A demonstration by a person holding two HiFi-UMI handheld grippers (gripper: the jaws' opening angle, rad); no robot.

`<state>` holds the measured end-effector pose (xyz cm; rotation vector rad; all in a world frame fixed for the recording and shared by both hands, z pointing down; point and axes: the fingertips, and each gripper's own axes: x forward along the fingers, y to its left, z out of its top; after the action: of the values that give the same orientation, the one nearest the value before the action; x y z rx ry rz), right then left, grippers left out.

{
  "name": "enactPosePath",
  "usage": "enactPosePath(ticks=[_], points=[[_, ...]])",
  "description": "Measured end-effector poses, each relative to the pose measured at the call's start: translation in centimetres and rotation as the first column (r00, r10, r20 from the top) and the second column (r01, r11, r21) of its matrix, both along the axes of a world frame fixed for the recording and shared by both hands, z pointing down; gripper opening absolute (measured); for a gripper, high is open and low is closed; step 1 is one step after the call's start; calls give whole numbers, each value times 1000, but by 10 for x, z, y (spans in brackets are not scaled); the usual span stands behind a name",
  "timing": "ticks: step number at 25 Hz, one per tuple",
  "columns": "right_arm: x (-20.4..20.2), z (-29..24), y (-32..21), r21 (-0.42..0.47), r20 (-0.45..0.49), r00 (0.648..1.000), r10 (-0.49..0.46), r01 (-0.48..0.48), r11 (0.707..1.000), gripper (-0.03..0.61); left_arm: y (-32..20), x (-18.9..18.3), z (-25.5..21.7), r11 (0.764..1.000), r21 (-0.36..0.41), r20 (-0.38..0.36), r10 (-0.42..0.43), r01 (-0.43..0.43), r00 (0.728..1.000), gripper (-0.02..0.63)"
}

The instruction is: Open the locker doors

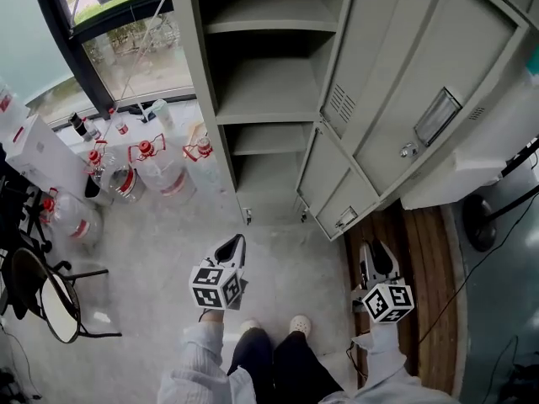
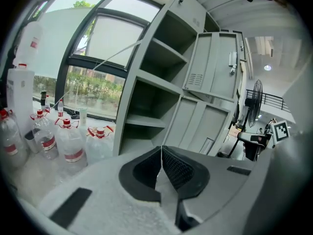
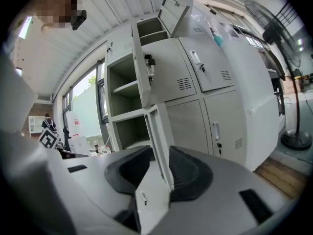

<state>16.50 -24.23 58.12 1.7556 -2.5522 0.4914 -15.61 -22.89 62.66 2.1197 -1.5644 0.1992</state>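
The grey locker (image 1: 263, 87) stands with its left column open and its shelves bare. That column's upper door (image 1: 421, 99) and lower door (image 1: 333, 183) are swung out to the right. My left gripper (image 1: 234, 244) hovers over the floor in front of the open column, its pads (image 2: 172, 164) meeting with nothing between them. My right gripper (image 1: 375, 249) is just short of the lower door's free edge, jaws apart. In the right gripper view that door edge (image 3: 159, 131) lines up in the gap of the right gripper (image 3: 159, 155). The neighbouring doors (image 3: 217, 121) stay closed.
Several large water bottles (image 1: 160, 167) crowd the floor left of the locker, below a window (image 1: 135, 49). A black chair (image 1: 42, 297) sits at the far left. A fan base (image 1: 478, 221) and cables lie right, beside a wooden strip (image 1: 425, 284). My feet (image 1: 274, 325) are below.
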Motion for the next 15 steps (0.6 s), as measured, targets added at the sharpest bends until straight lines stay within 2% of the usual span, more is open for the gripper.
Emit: enactPosePath(ticks=[4,11,15], points=[[-24,-38,19,42,15,997,-77,76,996,104,6,2,-34,999,37,-39,2,-1,999,12],[-53,-91,32,78,29,991,-130,128,989,104,14,14,-103,989,138,-24,58,-54,998,12],[-70,-115,38,81,-16,983,-183,184,980,104,22,15,-134,981,179,-14,73,-69,997,12]])
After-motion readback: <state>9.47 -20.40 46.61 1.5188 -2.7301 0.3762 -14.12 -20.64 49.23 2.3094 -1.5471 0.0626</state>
